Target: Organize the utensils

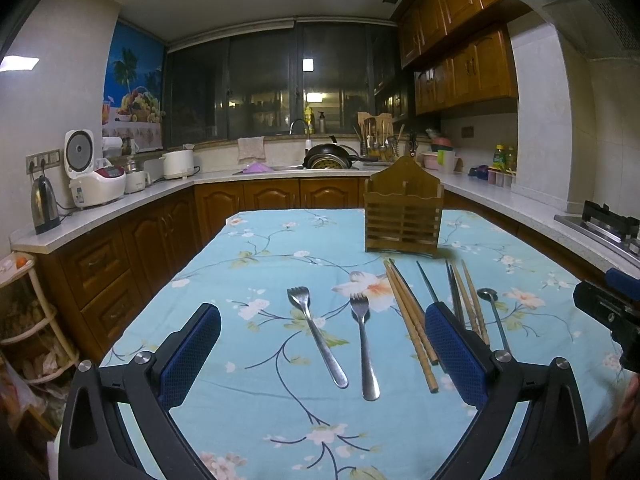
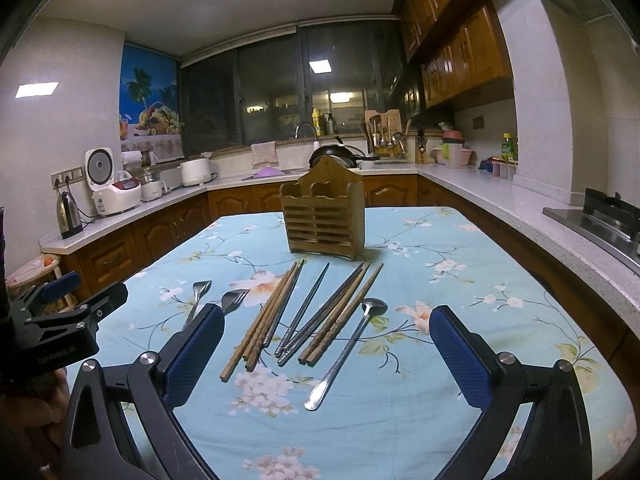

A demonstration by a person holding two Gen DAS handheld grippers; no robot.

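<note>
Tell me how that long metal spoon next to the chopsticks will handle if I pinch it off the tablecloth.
The spoon looks polished, so it will probably be slippery between the pads. Its thin handle lies flat on the soft tablecloth, likely awkward to get under. Pinched near the handle's end, its bowl would probably droop.

Home kitchen: wooden cabinets (image 1: 464, 72), sink (image 1: 288, 167), rice cooker (image 1: 94, 176), stove (image 2: 604, 220).

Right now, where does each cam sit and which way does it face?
Left wrist: on the left gripper, jaws open, over the two steel forks, facing the slatted wooden utensil holder; the other gripper shows at the right edge.
Right wrist: on the right gripper, jaws open, over the chopsticks and long steel spoon.
Shared: holder, utensils, floral blue tablecloth.
</note>
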